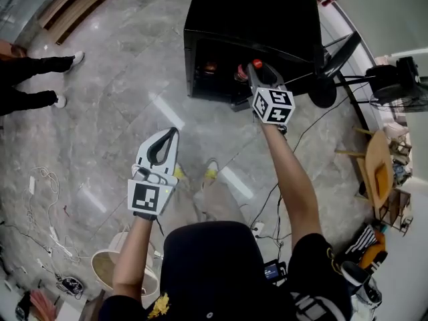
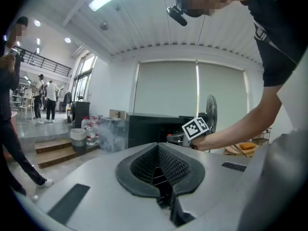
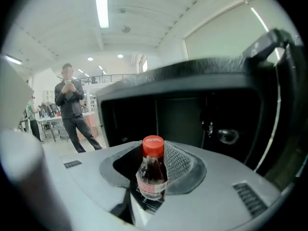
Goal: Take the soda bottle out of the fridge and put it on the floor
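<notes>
**Soda bottle: gripped at the fridge opening**

Soda bottle (image 3: 153, 171): small, red cap, dark drink. It stands upright between the pads of the right tool (image 1: 253, 72), whose jaws are partly spread and pressed onto its body below the shoulder. This probably leaves the cap clear and stops the bottle tipping.

Location: upper centre of the head view, at the open front of the black fridge (image 1: 254, 19), not yet over open floor (image 1: 127, 85).

Left tool (image 1: 172, 134): jaws together, empty, held back at centre left, apparently not needed.

The right gripper (image 3: 153, 163) clasps the red-capped soda bottle (image 3: 153, 176) before the fridge (image 3: 185, 117).
</notes>
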Demonstrator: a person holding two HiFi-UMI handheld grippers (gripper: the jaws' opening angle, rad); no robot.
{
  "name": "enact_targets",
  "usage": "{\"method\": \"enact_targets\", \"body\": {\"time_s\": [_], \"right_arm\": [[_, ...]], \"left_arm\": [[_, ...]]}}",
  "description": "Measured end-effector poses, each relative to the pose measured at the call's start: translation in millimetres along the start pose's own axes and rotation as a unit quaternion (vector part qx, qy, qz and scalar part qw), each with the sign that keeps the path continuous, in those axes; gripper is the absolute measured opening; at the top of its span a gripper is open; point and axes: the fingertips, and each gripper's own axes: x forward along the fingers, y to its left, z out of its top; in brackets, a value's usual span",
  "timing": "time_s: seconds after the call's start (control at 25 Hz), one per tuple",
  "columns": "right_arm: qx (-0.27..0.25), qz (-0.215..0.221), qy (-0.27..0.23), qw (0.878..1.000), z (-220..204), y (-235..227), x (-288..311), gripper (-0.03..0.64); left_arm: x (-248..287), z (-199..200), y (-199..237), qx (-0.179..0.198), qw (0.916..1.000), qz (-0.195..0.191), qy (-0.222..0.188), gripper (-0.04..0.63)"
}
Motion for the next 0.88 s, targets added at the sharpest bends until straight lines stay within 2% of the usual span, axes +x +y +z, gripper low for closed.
{"method": "enact_targets", "body": {"time_s": [0.24,0.44,0.64,0.76,0.88], "right_arm": [[0.008,0.001,-0.027,1.000,20,16,-54,0.121],[-0.027,0.003,-0.021,0.999,14,25,-87,0.120],[-0.057,0.017,0.008,0.998,-13,39,-101,0.120],[-0.064,0.025,0.026,0.997,-40,49,-103,0.120],[-0.076,0.037,0.037,0.996,-68,62,-100,0.120]], "left_arm": [[8,-1,-4,0.004,0.9998,-0.021,-0.003,0.018],[15,-7,-12,0.008,0.9993,-0.038,-0.002,0.017],[17,-18,-17,0.008,0.9988,-0.046,-0.012,0.017],[18,-29,-17,0.026,0.9983,-0.041,-0.033,0.017],[24,-55,-12,0.035,0.9985,-0.036,-0.022,0.017]]}}
